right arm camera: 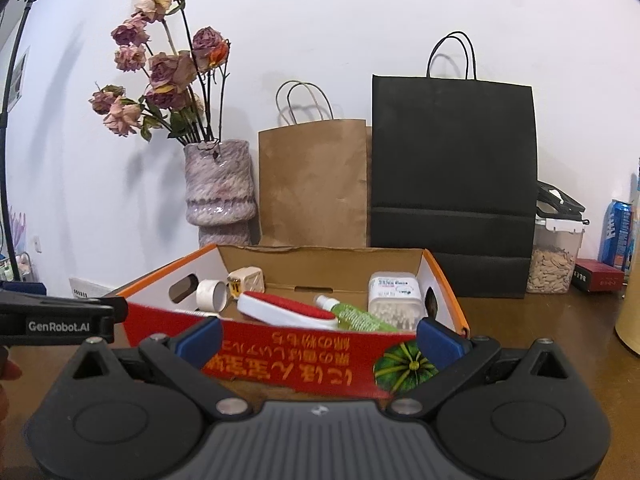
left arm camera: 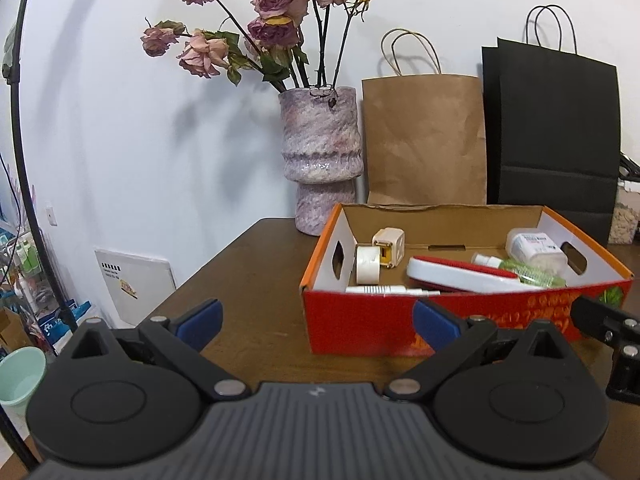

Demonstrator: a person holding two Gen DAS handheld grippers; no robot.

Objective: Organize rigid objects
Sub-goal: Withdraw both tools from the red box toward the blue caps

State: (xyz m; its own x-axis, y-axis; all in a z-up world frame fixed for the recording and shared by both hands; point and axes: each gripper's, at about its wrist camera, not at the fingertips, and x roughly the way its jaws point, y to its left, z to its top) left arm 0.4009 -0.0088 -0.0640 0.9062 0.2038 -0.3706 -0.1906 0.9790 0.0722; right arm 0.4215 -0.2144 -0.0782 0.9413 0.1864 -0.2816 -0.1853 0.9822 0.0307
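A red and orange cardboard box sits open on the brown table. Inside lie a white tape roll, a cream plug adapter, a white and red brush, a green bottle, a white swab container and a thin white tube. My left gripper hangs open and empty before the box's left front corner. My right gripper is open, its blue pads spanning the box's front wall without visible contact.
Behind the box stand a mottled purple vase of dried roses, a brown paper bag and a black paper bag. Right of them are a clear jar, a blue can and a small red box. The table edge drops off at left.
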